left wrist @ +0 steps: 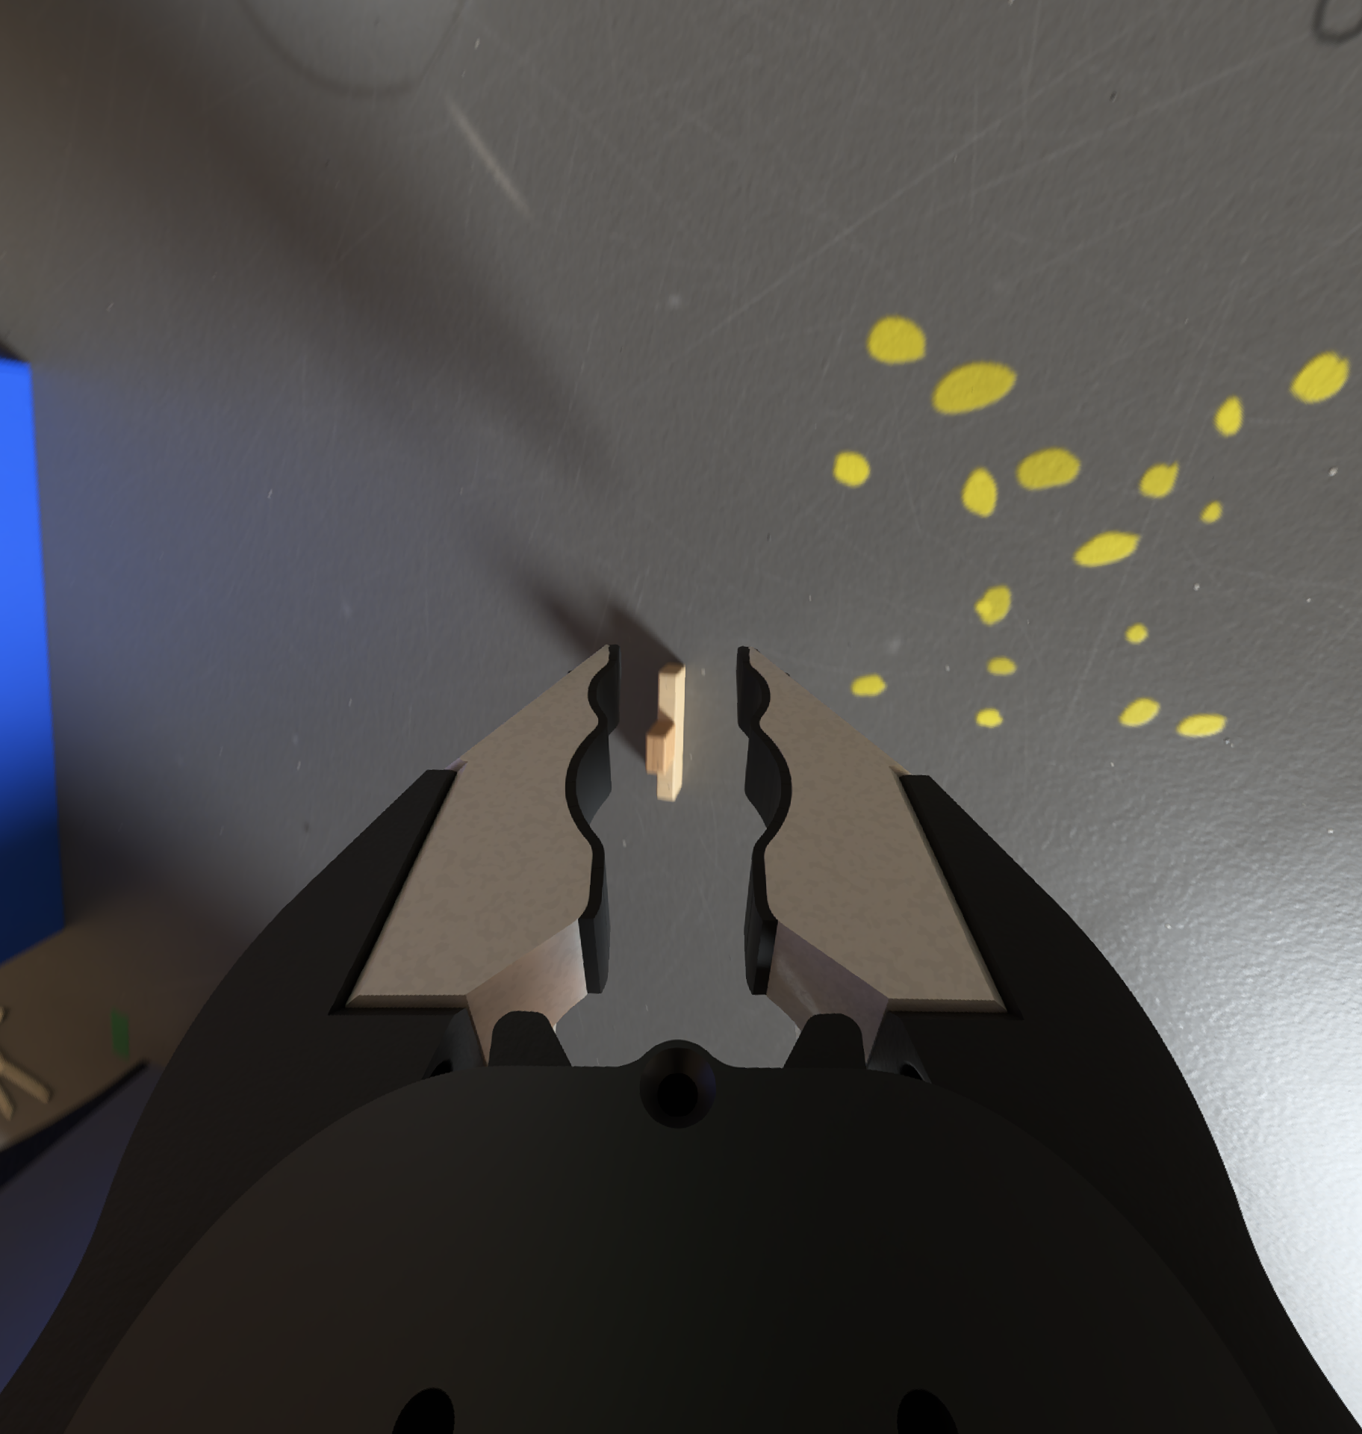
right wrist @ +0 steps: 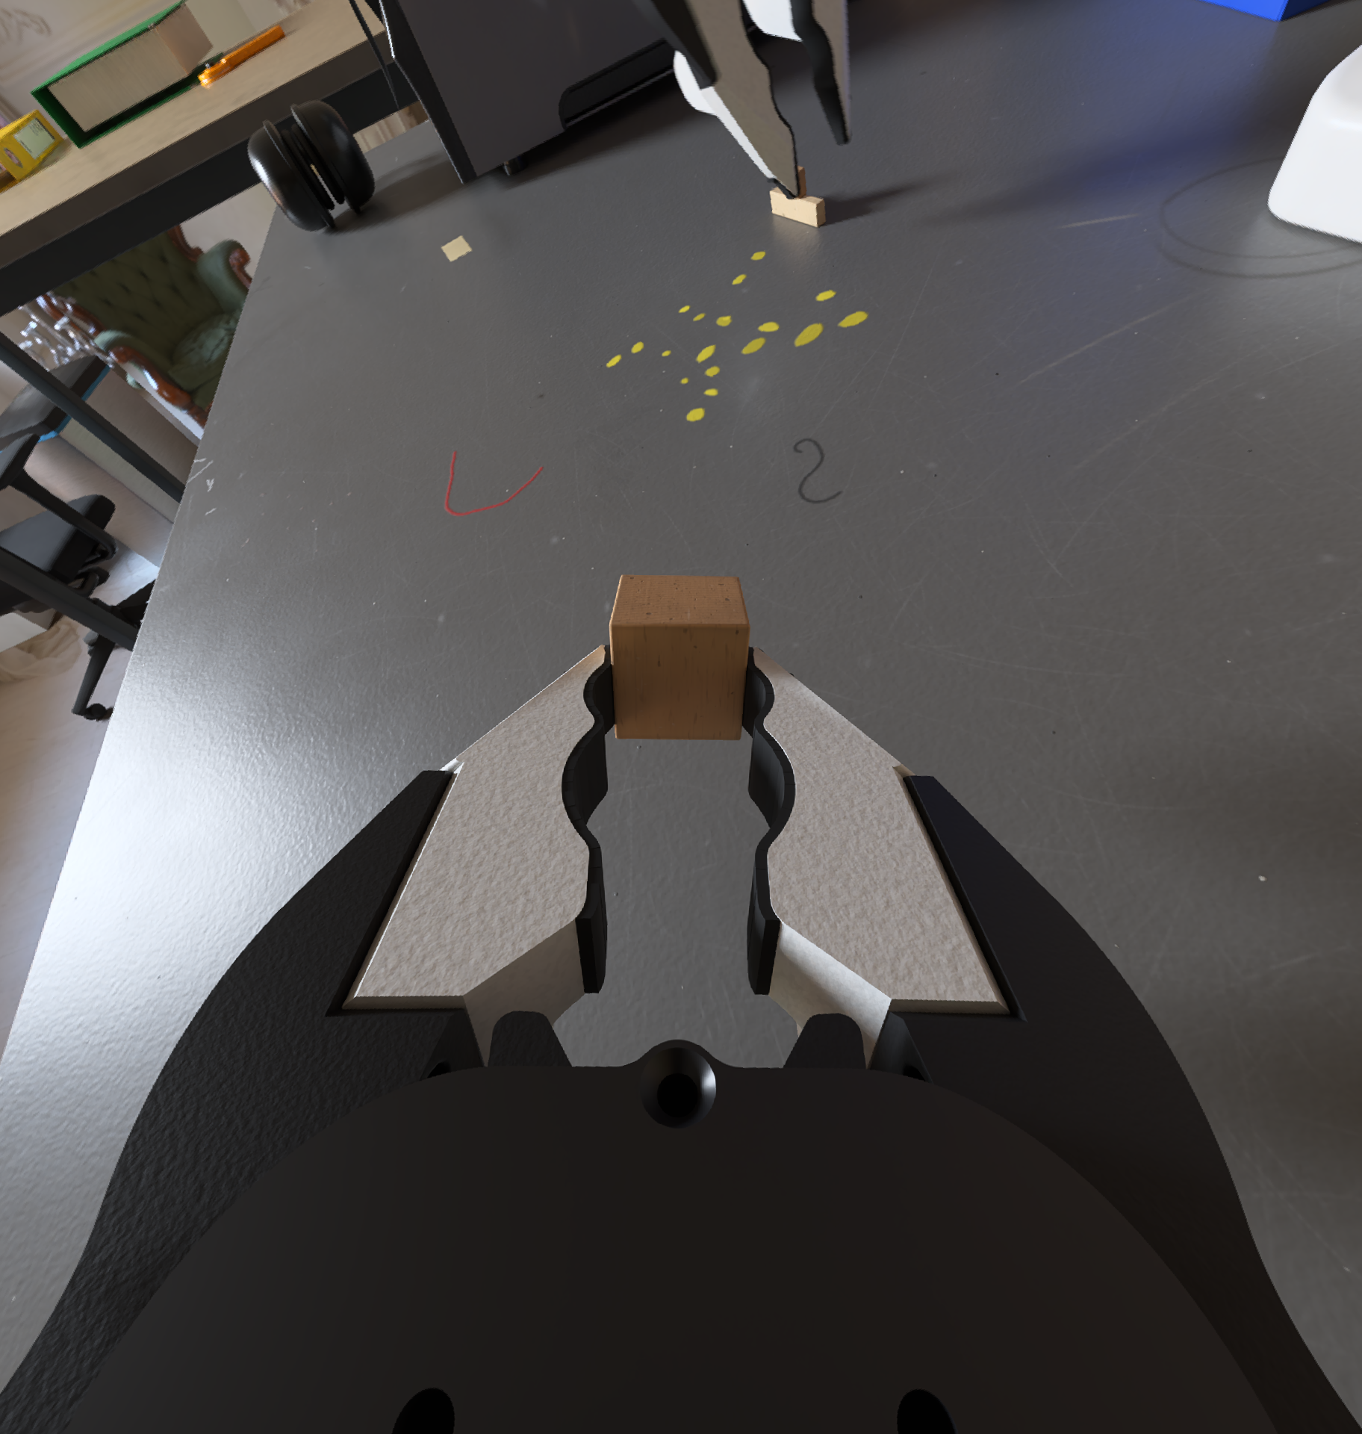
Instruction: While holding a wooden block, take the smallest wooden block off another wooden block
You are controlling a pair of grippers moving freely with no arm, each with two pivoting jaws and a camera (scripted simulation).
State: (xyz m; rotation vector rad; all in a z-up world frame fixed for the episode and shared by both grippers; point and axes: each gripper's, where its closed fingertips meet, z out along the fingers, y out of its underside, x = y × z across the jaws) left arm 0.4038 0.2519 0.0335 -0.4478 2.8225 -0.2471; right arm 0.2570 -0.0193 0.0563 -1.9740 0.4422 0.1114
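Right gripper [right wrist: 676,659]: jaws are clamped on a brown wooden cube [right wrist: 678,658], gripped at the fingertips by its two side faces and held clear above the dark grey scratched tabletop [right wrist: 1050,621].

Left gripper [left wrist: 674,659]: jaws are parted to a moderate gap, nothing is held. Between the fingertips, farther down, a pale flat wooden slab [left wrist: 672,733] is seen lying on the tabletop, with a tiny pale wooden block [left wrist: 659,749] sitting on it. From the right wrist view, one fingertip is seen down at the tiny block [right wrist: 800,180] atop the slab [right wrist: 798,208]; contact cannot be confirmed.

The stack is located beyond a scatter of yellow paint spots [right wrist: 740,334]. A small tan square patch [right wrist: 456,248] is seen lying well to the left.
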